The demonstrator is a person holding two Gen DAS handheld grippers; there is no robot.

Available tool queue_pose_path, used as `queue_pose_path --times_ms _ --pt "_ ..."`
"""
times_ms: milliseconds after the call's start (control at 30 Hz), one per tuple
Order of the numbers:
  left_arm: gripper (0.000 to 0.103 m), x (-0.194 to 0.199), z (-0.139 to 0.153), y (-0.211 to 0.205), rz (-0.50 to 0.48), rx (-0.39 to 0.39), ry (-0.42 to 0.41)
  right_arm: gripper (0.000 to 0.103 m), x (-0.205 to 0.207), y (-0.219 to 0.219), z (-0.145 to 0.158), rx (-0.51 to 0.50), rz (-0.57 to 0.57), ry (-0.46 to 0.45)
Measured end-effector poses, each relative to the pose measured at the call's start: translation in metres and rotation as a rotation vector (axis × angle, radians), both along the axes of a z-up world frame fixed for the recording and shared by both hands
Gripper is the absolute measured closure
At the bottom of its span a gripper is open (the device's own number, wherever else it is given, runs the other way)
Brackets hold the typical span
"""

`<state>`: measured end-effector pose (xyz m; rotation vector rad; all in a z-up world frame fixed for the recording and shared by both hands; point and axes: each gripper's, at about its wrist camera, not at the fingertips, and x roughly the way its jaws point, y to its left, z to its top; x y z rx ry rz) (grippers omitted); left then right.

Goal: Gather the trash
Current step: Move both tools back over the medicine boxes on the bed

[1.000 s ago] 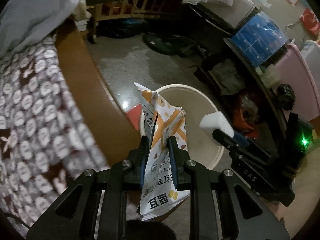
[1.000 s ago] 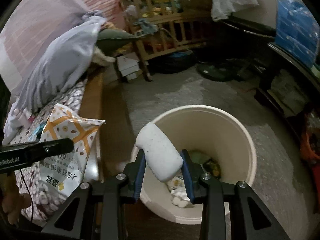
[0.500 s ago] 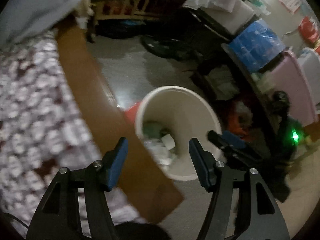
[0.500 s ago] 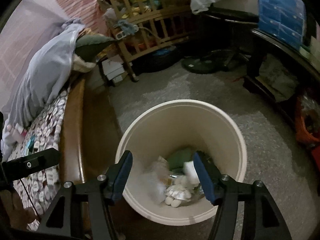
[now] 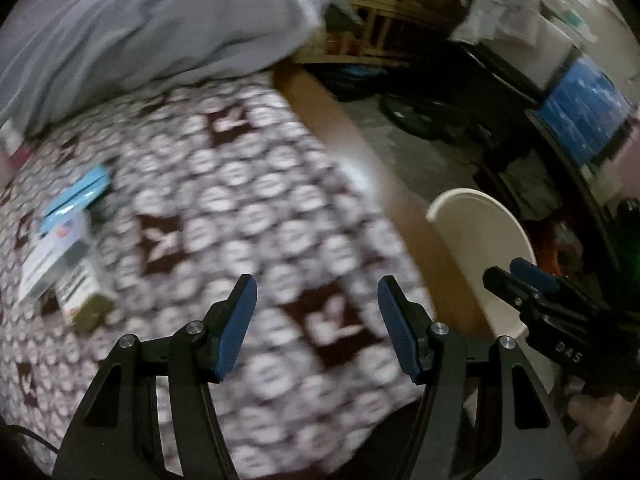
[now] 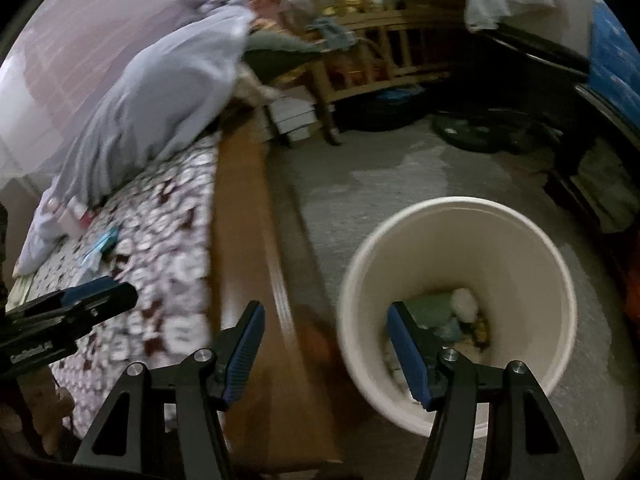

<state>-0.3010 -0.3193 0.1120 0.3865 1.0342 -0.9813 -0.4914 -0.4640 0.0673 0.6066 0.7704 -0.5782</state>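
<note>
My left gripper (image 5: 316,322) is open and empty above the patterned brown-and-white bedspread (image 5: 240,200). On the bed to its left lie a blue packet (image 5: 78,196) and a small carton (image 5: 60,264). The cream trash bucket (image 5: 480,240) stands on the floor to the right of the bed, and my right gripper shows beside it (image 5: 520,276). In the right wrist view my right gripper (image 6: 324,344) is open and empty over the bed's wooden edge (image 6: 248,240), just left of the bucket (image 6: 560,280). Crumpled trash (image 6: 464,304) lies at the bucket's bottom. The left gripper (image 6: 100,292) shows at the left.
A grey-blue pillow (image 6: 160,108) lies at the head of the bed. A wooden crib (image 6: 380,52) full of clutter stands at the back. Dark furniture and a blue box (image 5: 580,116) line the right side across the grey floor (image 6: 380,184).
Both grippers have opened: the orange snack bag and the white foam piece left them and dropped into the bucket. Both grippers then swung left, the left one out over the bed.
</note>
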Motion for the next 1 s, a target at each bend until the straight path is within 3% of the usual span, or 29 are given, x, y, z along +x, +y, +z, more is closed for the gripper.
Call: queue_pose_path --times_ms 233,467,667,733,833,933,1000 --pt "0.041 0.059 0.001 0.067 0.132 0.034 -0.040 0.041 0.063 0.046 0.006 -0.005 0.166 0.001" --pt "0.041 0.146 0.002 0.138 0.303 0.047 -0.077 0.040 0.111 0.080 0.008 0.002 0.275 -0.003" --pt "0.041 0.219 -0.018 0.155 0.448 0.089 -0.053 0.039 0.137 0.101 0.012 -0.010 0.335 0.004" --pt "0.042 0.228 -0.031 0.154 0.441 0.111 0.005 0.039 0.141 0.103 0.014 -0.022 0.345 0.009" --pt "0.042 0.216 -0.037 0.151 0.377 0.059 0.118 0.039 0.143 0.102 0.015 -0.028 0.339 0.011" --pt "0.042 0.179 -0.035 0.136 0.233 -0.003 0.263 0.038 0.143 0.096 0.015 -0.026 0.313 0.010" --pt "0.042 0.148 -0.035 0.122 0.096 -0.015 0.305 0.037 0.144 0.091 0.016 -0.018 0.288 0.015"
